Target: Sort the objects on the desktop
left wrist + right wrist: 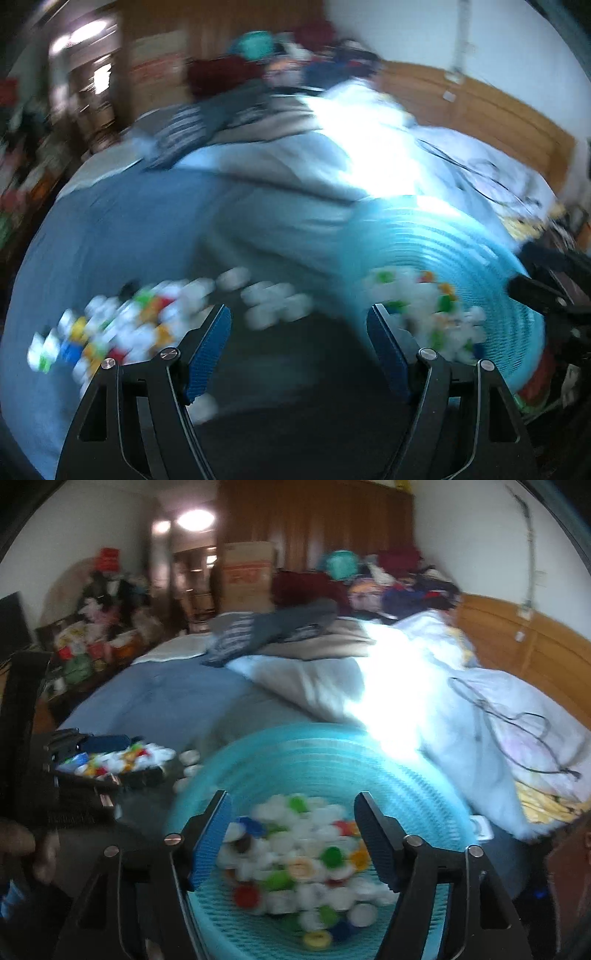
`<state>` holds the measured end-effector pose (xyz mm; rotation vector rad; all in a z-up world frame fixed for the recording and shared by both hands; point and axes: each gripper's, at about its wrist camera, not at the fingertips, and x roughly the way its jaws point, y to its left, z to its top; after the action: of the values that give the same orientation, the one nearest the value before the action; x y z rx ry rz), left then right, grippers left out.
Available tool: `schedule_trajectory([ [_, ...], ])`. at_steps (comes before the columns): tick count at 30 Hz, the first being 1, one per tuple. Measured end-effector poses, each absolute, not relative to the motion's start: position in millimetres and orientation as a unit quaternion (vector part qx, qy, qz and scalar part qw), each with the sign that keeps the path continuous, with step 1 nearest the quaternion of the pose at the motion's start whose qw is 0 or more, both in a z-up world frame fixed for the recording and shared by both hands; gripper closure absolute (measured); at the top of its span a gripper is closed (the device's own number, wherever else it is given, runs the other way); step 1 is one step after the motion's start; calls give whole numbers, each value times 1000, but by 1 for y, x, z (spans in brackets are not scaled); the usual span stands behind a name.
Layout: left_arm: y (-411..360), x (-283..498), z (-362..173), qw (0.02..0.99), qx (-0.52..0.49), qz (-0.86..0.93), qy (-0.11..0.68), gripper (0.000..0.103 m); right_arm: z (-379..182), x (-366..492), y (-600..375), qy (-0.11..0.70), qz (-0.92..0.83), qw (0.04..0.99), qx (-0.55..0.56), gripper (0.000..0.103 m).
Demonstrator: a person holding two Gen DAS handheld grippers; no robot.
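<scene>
The left wrist view is blurred. In it a heap of loose white and coloured bottle caps (122, 325) lies on the left, and a few white ones (273, 302) sit ahead of it. My left gripper (299, 309) is open over a dark surface, holding nothing. A turquoise woven basket (461, 251) with caps inside sits to its right. In the right wrist view my right gripper (291, 795) hangs open just above that basket (314, 749) and its pile of caps (306, 856), with nothing pinched. The left gripper (149, 755) shows at the left, over the loose heap (122, 757).
Behind lie a bed with a blue blanket (155, 701), pale pillows (314, 679) and a black cable (517, 720). A wooden headboard (535, 653) runs along the right. A cardboard box (247, 576) and piled clutter (96, 627) stand at the back. A hand (22, 849) is at the left edge.
</scene>
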<state>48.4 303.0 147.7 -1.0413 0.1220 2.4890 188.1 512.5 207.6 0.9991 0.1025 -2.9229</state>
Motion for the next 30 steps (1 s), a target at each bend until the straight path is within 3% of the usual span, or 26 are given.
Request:
schedule_trajectory([
  [3,237,48,126,160,-394,905,13,32,197,185,480,45,-939,68,333,28],
  [7,169,54,93,93,-421,902,-14,32,182,182,436,53,-929,134,342,19],
  [13,121,65,60,37,-436,899,-25,32,157,178,381,72,-909,192,363,16],
  [22,96,48,41,-32,-428,903,27,32,120,154,342,83,-892,215,389,10],
  [29,33,16,26,-128,-434,891,-43,32,84,94,325,53,-893,195,403,8],
  [30,24,13,22,-140,-434,888,-58,28,78,86,322,54,-893,192,404,7],
])
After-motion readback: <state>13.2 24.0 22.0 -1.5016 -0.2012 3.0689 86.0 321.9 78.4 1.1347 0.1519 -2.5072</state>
